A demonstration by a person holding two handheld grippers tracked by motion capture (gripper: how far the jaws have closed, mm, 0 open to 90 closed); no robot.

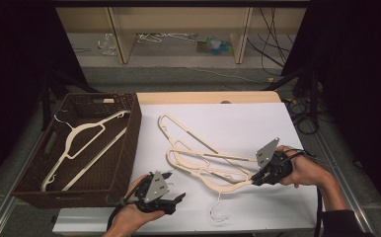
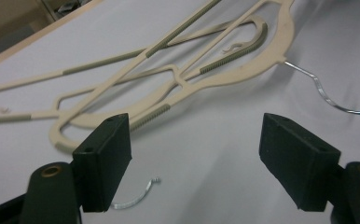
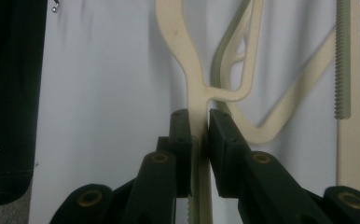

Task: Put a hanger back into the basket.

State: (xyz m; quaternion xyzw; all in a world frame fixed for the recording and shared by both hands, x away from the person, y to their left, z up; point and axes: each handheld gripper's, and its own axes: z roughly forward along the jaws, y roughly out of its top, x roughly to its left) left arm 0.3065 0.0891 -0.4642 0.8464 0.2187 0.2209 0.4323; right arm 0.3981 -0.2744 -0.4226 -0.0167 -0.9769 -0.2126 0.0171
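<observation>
Clearly the risk here sits in the tangle of cream hangers point(image 1: 206, 160) on the white sheet point(image 1: 257, 123), just right of the wicker basket point(image 1: 132, 143), so take that basket as the marker and read rightward from it. Inside the basket one hanger point(image 1: 82, 145) already lies flat, its wire hook toward the far left corner, which suggests the job is moving the rest over. Just right of the basket's near corner, the left gripper point(image 1: 171, 200) hovers low over the sheet with its jaws standing wide apart and nothing between them; in the left gripper view the pile lies ahead of those jaws, a wire hook point(image 2: 329, 91) curling off to one side. Farther right of the basket the heap itself has several hangers overlapping, arms threaded through one another. Farthest right, the right gripper point(image 1: 257, 178) has its jaws clamped on a hanger point(image 3: 194, 81), the thin plastic bar pinched between the pads in the right gripper view. If that hanger is lifted as things stand, its neighbours will likely snag and be dragged along, or the narrow bar may twist and slip from the pinch. The hook point(image 1: 217, 207) at the near edge of the pile could also catch on another frame. The basket's tall near wall stands in the way of a low carry, so I judge the hanger must clear it.
</observation>
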